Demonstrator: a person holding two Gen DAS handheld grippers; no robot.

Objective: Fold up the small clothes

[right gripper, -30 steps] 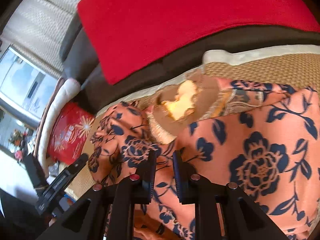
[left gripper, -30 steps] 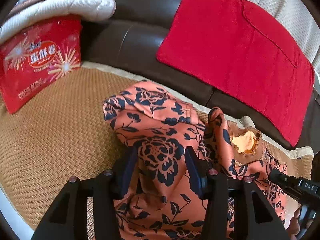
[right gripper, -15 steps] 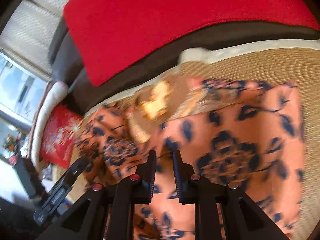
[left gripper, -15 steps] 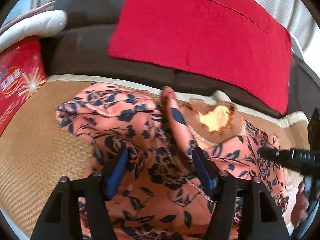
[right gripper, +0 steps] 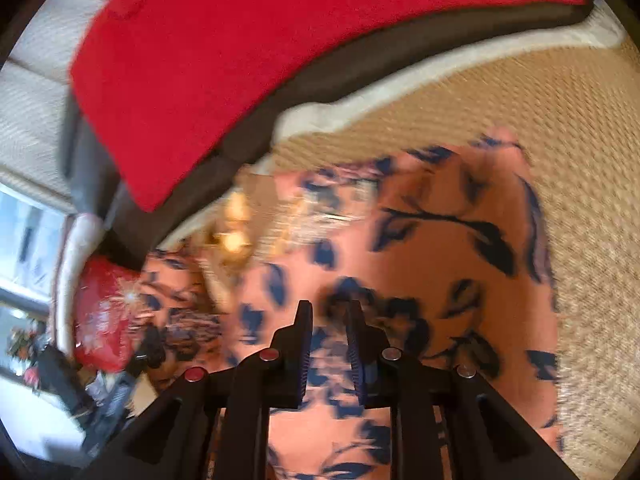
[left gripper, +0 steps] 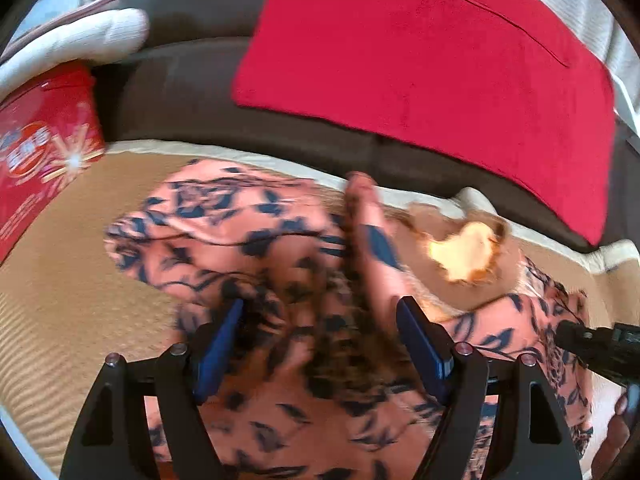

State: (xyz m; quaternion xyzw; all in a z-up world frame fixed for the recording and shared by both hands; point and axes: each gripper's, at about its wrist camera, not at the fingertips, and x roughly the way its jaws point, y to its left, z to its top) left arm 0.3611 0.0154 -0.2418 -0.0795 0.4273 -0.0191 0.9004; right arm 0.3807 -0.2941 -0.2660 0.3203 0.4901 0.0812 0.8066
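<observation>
Salmon-orange fabric with navy flowers, that's the small garment (left gripper: 256,240), lying rumpled on the woven mat (left gripper: 60,280) that covers the sofa seat. It looks mid-fold to me: the left part is bunched up in ridges, while the right part lies pretty flat out toward the mat's right edge, going by the right wrist view. A brown patch with a yellow shape (left gripper: 464,252) sits up near the mat's back edge, by the white trim.

The left gripper (left gripper: 320,344) has its jaws spread wide, with the crumpled middle of the cloth lying between and ahead of the blue pads; nothing is pinched. The right gripper (right gripper: 328,344) has its jaws narrow, with only a slim gap. Cloth runs right under them, but everything's blurry, so I honestly can't tell if a layer is caught in there.

If I were doing this step, I'd flatten that left bunch first instead of folding over the wrinkles. Grab one clean edge, not a wad of layers, lift it low and lay it across toward the flat side so the edges line up. Slippery-looking fabric like this probably slides on itself, so slow and low beats a big flip. The red tin (left gripper: 40,152) at the mat's left edge is well clear of the work.
</observation>
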